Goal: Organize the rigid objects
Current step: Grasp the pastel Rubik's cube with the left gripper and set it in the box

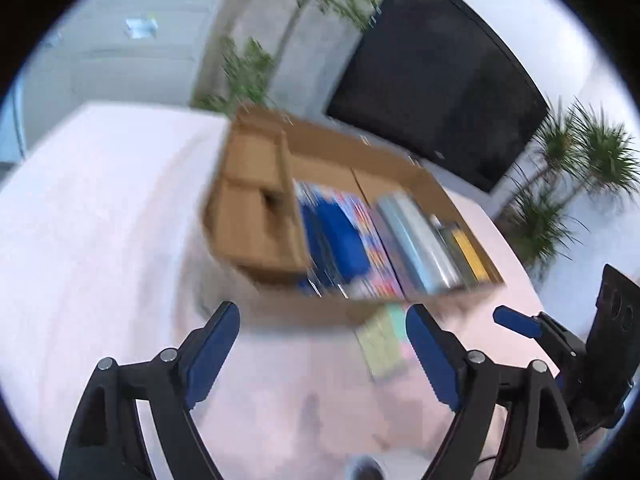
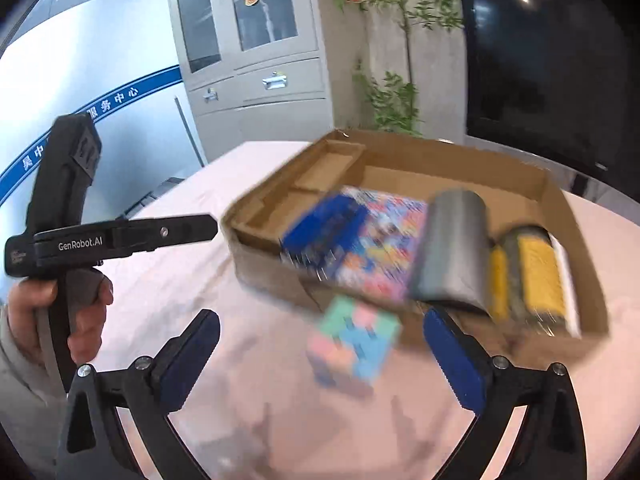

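Observation:
A brown cardboard box stands on the pink table and holds a blue box, a colourful patterned box, a grey cylinder and a yellow-labelled item. The box also shows in the left wrist view. A pastel block cube sits on the table just in front of the box, between my right gripper's open fingers. It also shows, blurred, in the left wrist view. My left gripper is open and empty, above the table in front of the box.
The pink table extends to the left of the box. A black screen and plants stand behind the table. A grey cabinet stands at the back. The left hand-held gripper shows at the left of the right wrist view.

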